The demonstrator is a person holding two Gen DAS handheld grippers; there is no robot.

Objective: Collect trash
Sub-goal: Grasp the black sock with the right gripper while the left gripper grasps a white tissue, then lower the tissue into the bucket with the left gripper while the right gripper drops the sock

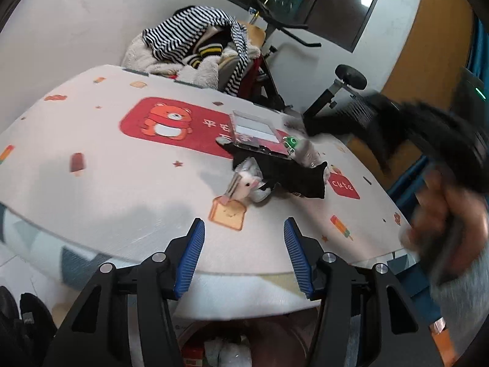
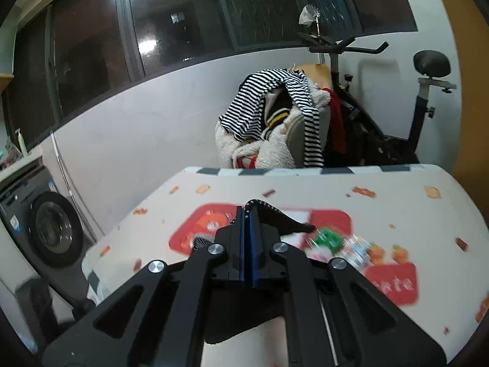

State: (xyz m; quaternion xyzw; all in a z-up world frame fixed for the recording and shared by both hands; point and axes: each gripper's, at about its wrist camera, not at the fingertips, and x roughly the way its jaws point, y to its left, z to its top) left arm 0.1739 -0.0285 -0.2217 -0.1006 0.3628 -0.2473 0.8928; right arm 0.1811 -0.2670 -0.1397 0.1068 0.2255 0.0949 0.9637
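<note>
On the patterned tablecloth (image 1: 122, 183) lies a small heap: a clear plastic box (image 1: 253, 130), a black cloth piece (image 1: 290, 177), a crumpled white wrapper (image 1: 247, 183) and a green bit (image 1: 292, 143). My left gripper (image 1: 244, 223) hangs open over the near table edge, short of the heap, with nothing between its blue pads (image 1: 195, 250). My right gripper (image 2: 246, 211) is shut on a black cloth (image 2: 275, 217) with a dotted hem, lifted above the table. In the left wrist view that cloth (image 1: 397, 122) is a dark blur at the right, above the person's hand (image 1: 440, 214).
A bin (image 1: 275, 336) with white and red scraps sits under the near table edge. Beyond the table stand a chair heaped with striped clothes (image 2: 275, 116) and an exercise bike (image 2: 424, 98). A washing machine (image 2: 52, 226) is at the left. Colourful wrappers (image 2: 351, 247) lie blurred on the cloth.
</note>
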